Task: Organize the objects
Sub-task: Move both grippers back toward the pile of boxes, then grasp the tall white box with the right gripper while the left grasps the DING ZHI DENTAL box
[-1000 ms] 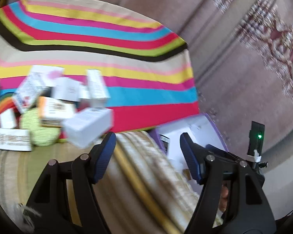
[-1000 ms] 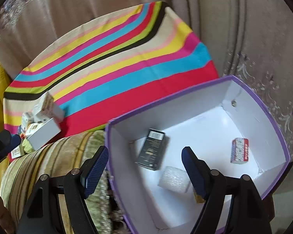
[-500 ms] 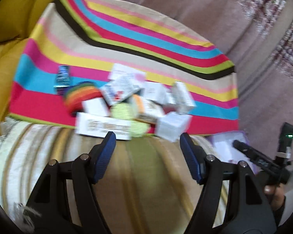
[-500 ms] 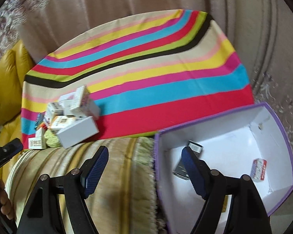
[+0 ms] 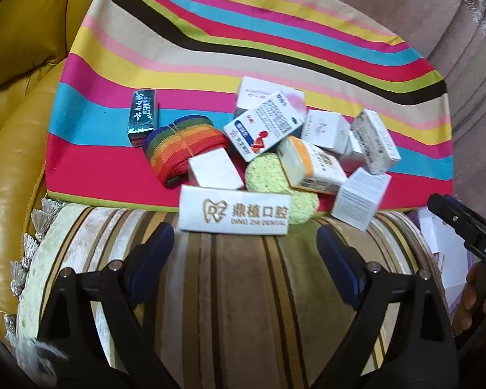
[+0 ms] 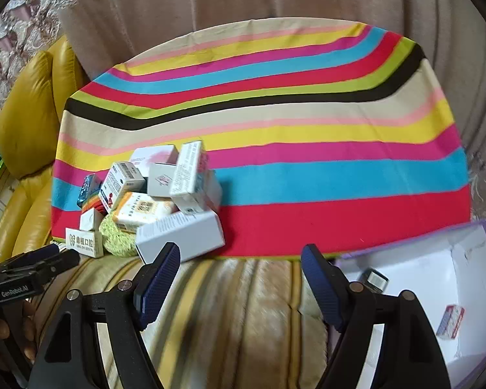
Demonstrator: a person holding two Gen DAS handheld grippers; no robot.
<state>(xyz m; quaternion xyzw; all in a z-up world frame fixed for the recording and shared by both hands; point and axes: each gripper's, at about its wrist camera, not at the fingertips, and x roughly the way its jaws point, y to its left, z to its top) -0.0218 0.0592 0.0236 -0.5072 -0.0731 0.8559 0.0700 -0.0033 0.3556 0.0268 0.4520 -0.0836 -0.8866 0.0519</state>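
A pile of small boxes lies on a striped cloth point(image 5: 210, 48): a long white dental box point(image 5: 235, 215), a blue-and-white medicine box point(image 5: 262, 126), an orange-and-white box point(image 5: 311, 165), a dark blue box point(image 5: 142, 116), a rainbow band roll point(image 5: 184, 149) and a green sponge point(image 5: 269, 178). My left gripper point(image 5: 244, 253) is open and empty just in front of the dental box. My right gripper point(image 6: 241, 278) is open and empty, near a white box point(image 6: 181, 236) at the pile's right end. A purple-rimmed white bin point(image 6: 463, 259) holds a few items.
The cloth point(image 6: 275, 123) lies on a sofa with a striped brown cushion point(image 5: 243, 308) in front. A yellow leather armrest point(image 5: 13, 97) is on the left. The right gripper's body point(image 5: 466, 227) shows at the right of the left wrist view.
Both grippers have swung left, away from the bin and toward the pile. The left one now faces the pile head on. Both stay open.
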